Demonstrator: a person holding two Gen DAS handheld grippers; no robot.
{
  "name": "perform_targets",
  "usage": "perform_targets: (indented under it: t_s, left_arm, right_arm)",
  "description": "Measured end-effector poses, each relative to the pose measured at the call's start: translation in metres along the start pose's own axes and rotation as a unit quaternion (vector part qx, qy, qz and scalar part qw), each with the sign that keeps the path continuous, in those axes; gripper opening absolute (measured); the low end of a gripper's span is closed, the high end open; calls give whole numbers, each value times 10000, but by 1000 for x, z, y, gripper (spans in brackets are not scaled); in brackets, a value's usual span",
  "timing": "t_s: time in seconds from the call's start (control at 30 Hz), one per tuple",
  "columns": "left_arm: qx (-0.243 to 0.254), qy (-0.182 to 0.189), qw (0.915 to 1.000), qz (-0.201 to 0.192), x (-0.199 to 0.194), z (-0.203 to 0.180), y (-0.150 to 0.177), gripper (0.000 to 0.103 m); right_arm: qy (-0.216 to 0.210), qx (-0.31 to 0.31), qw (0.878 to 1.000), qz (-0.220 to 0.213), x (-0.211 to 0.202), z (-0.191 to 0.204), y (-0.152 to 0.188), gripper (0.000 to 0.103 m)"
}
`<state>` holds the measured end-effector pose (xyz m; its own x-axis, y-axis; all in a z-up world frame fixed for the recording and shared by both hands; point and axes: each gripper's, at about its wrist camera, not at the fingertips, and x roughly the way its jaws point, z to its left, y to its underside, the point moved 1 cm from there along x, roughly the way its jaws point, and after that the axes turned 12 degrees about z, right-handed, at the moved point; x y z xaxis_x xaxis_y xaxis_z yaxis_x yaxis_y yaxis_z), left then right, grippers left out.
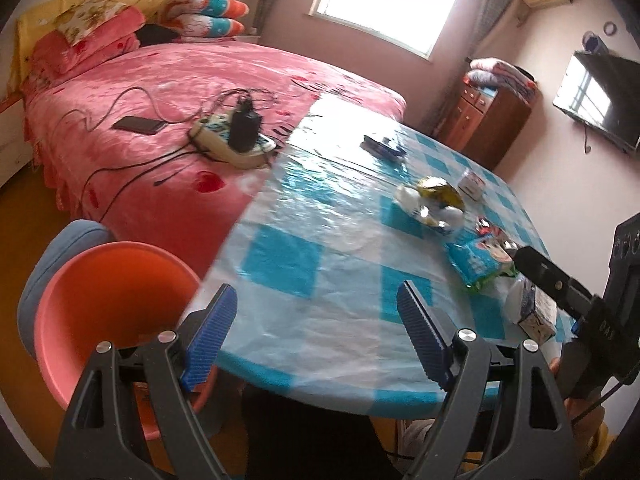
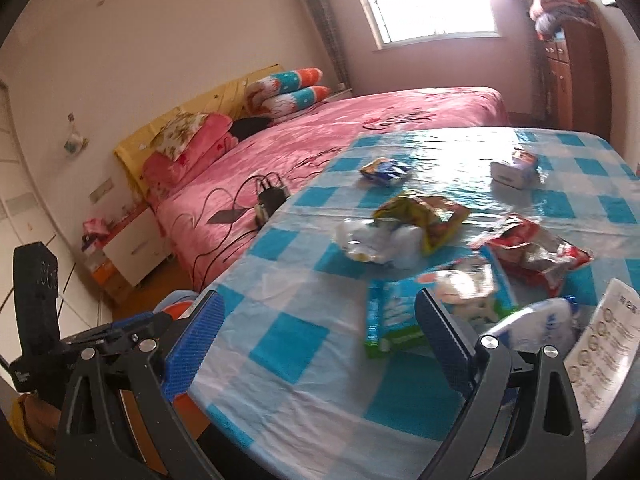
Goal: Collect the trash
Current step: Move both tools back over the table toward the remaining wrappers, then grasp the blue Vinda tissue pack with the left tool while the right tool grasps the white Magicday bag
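Several pieces of trash lie on a table with a blue-and-white checked cloth (image 2: 288, 344). A blue-green snack bag (image 2: 432, 312) lies just ahead of my right gripper (image 2: 320, 344), which is open and empty above the table's near edge. A red wrapper (image 2: 532, 252), a yellow wrapper (image 2: 424, 216), crumpled white plastic (image 2: 372, 240), a small blue packet (image 2: 384, 170) and a small carton (image 2: 516, 168) lie farther off. My left gripper (image 1: 316, 336) is open and empty over the table's near left edge (image 1: 320, 208). An orange bin (image 1: 108, 304) stands left of it.
A pink bed (image 1: 180, 92) with a power strip (image 1: 232, 140), phone and cables runs beside the table. A white carton (image 2: 600, 340) and white bag (image 2: 536, 320) sit at the right. A wooden cabinet (image 1: 492, 120) and a wall TV (image 1: 600, 96) stand beyond.
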<state>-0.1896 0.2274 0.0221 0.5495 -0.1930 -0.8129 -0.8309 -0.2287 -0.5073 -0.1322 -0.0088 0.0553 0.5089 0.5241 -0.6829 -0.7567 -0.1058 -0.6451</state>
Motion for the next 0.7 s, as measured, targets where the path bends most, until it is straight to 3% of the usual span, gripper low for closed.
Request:
perform_targets:
  t_s: [0.7]
  left_arm:
    - [771, 265, 9963, 276, 32, -98, -25, 83]
  right_arm:
    - [164, 1185, 9919, -432, -50, -98, -1, 95]
